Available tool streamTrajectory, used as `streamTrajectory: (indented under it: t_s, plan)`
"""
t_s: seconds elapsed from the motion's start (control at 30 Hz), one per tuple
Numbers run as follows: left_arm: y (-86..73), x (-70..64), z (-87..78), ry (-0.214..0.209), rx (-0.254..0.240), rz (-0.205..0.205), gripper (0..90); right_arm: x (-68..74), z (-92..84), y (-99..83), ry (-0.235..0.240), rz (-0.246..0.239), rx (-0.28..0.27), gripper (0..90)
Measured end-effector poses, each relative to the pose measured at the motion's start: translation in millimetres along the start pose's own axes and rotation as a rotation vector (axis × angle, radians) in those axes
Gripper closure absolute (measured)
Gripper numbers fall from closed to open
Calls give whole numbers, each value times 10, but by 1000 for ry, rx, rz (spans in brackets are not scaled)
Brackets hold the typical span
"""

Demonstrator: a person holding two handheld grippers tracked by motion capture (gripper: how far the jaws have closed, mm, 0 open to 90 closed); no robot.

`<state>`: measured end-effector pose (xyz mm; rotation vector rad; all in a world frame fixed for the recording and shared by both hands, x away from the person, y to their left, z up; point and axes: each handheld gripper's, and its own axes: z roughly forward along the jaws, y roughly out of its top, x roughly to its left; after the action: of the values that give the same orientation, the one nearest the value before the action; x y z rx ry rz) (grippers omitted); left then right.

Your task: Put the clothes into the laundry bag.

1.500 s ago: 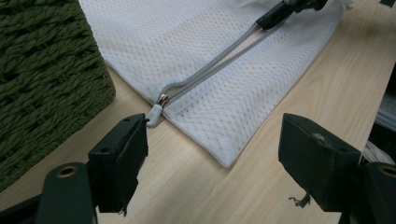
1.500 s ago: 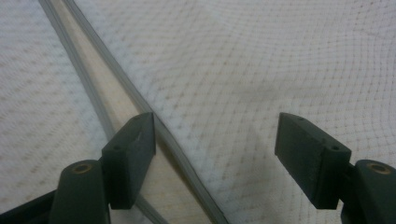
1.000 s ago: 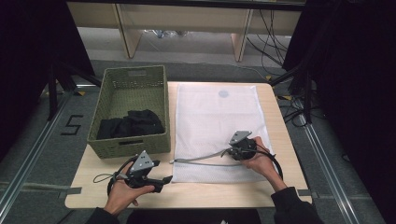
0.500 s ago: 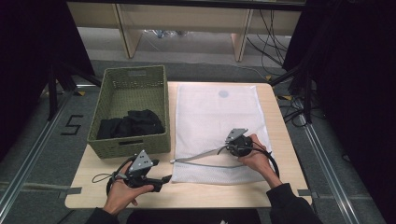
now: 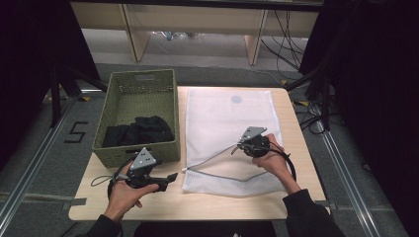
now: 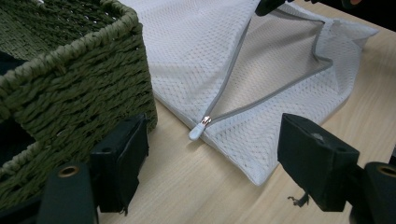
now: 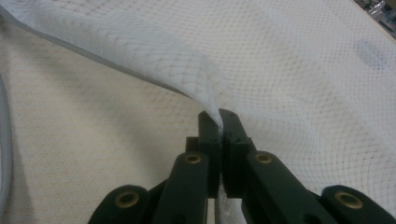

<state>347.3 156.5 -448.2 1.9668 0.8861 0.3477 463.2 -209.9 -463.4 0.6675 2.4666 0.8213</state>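
The right gripper (image 5: 236,147) has its jaws clenched on the upper layer of the white mesh laundry bag (image 5: 227,123), lifting it off the surface (image 5: 296,195). The left gripper (image 5: 170,178), jaws released, hovers near the bag's zipper pull (image 6: 196,131).

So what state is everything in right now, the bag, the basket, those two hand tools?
Mesh laundry bag: flat on the table, unzipped, upper layer lifted.
Zipper pull: at the bag's corner nearest the basket.
Wicker basket: upright, dark clothes inside.
Right gripper: shut, pinching the bag's mesh.
Left gripper: open, holding nothing, aimed at the zipper pull.
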Motion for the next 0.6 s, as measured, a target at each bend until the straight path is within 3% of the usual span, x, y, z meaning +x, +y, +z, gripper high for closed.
streamTrajectory:
  t_s: [0.1,0.17,0.23,0.27,0.37,0.43,0.53,0.6]
  plan:
    - [42,0,-6,-1,-8,-11,246,-30,-40,47,0,-6,0,895]
    - [131,31,-49,2,-10,3,246,-59,-59,76,-3,-15,-13,896]
    - [234,87,-88,8,-5,11,241,-66,-93,107,-2,6,-22,896]
    - [270,113,-106,12,0,19,237,-90,-104,130,-10,-11,-32,896]
    - [369,178,-144,28,-25,32,231,-102,-120,156,-5,-5,-34,896]
    - [527,320,-221,68,-14,64,231,-123,-143,179,-6,-8,-44,896]
    - [657,501,-298,130,-13,70,232,-139,-145,187,-7,-10,-47,896]
    - [725,647,-328,141,34,72,227,-133,-153,187,-9,7,-43,896]
